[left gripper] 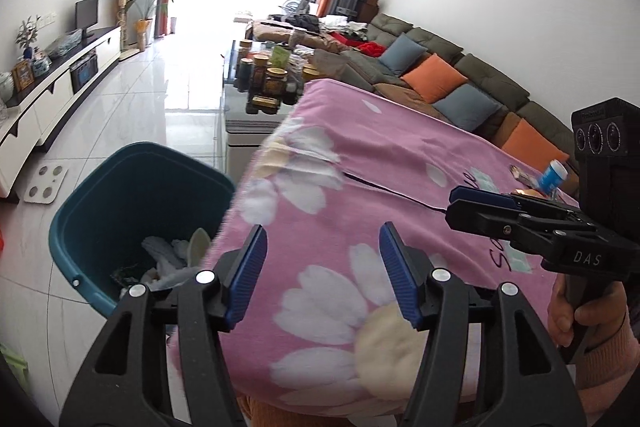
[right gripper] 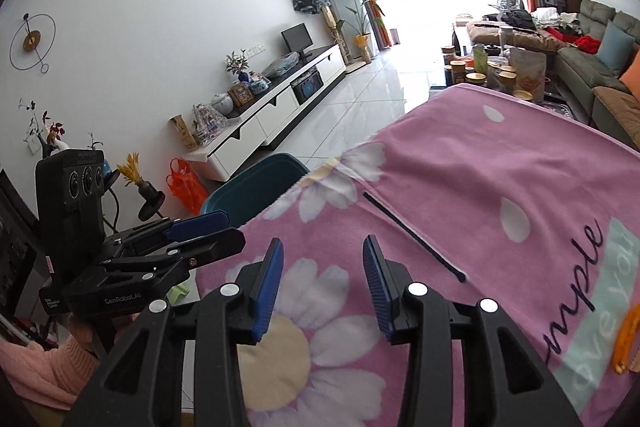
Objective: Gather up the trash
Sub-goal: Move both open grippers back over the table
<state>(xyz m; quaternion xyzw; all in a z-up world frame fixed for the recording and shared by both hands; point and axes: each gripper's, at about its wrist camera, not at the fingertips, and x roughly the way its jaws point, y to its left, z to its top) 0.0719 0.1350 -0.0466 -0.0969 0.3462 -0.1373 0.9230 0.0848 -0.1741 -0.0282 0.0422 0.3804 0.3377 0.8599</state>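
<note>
One deep teal plastic bin (left gripper: 132, 211) sits on the pale tiled floor (left gripper: 132, 99) at about nine o'clock in our left wrist view, just beside the edge of the pink fleece blanket printed with white daisies (left gripper: 360, 195). Inside it we see crumpled white paper and other scraps (left gripper: 168, 255). In our right wrist view only its rim shows, at about ten o'clock from our fingers, past the blanket's edge.

On the blanket, a thin black strip (right gripper: 416, 239) lies at one o'clock from our right gripper (right gripper: 323, 287). A small blue and white bottle (left gripper: 554, 175) and a brownish wrapper beside it sit near three o'clock in the left view, and an orange scrap (right gripper: 628, 339) lies at four o'clock in the right view.

Our left gripper (left gripper: 323, 271) hangs over the blanket with its blue pads well apart and nothing between them. Our right gripper stands partly open over a daisy, also empty. Beyond the blanket, at twelve o'clock, a low table crowded with jars (left gripper: 268, 79) stands beside a long grey-brown sofa with orange and blue cushions (left gripper: 460, 83).
</note>
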